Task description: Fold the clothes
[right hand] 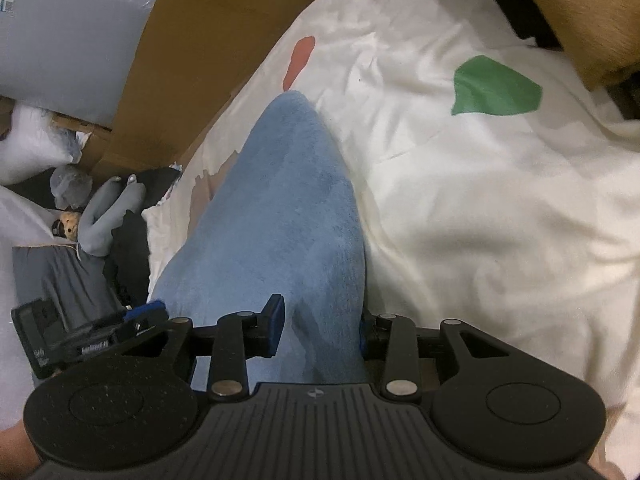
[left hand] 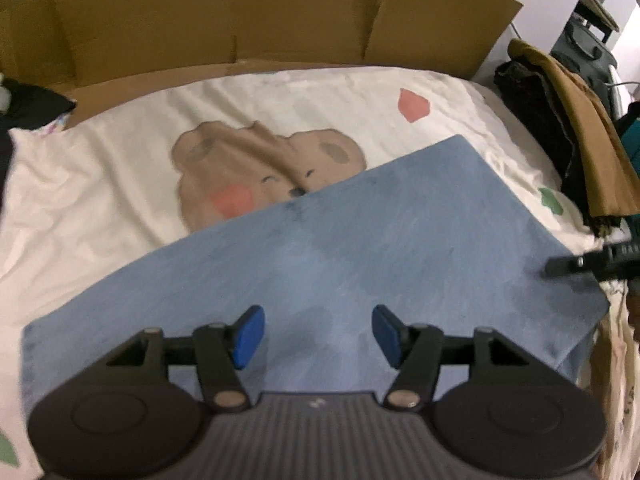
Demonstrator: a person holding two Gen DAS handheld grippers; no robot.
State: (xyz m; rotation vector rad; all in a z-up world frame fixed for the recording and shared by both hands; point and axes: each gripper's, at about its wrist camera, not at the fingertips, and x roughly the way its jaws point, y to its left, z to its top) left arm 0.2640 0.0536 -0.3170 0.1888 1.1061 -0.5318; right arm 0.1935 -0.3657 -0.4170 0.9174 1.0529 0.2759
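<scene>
A blue fleece cloth [left hand: 360,248] lies folded in a flat rectangle on a cream bedsheet [left hand: 100,184] printed with a brown bear. My left gripper [left hand: 318,334] hovers open just above the cloth's near edge, with nothing between its blue pads. At the cloth's right edge a dark finger [left hand: 568,266] of my right gripper reaches in. In the right wrist view the blue cloth [right hand: 280,208] rises as a ridge and runs back between the pads of my right gripper [right hand: 320,330], which is shut on it. The cloth hides most of the right pad.
A cardboard wall [left hand: 240,20] stands behind the bed. A pile of dark and tan clothes [left hand: 580,140] sits at the bed's right edge. Off the left side lie a grey plush toy [right hand: 104,216], dark fabric and a bubble-wrapped packet [right hand: 72,32].
</scene>
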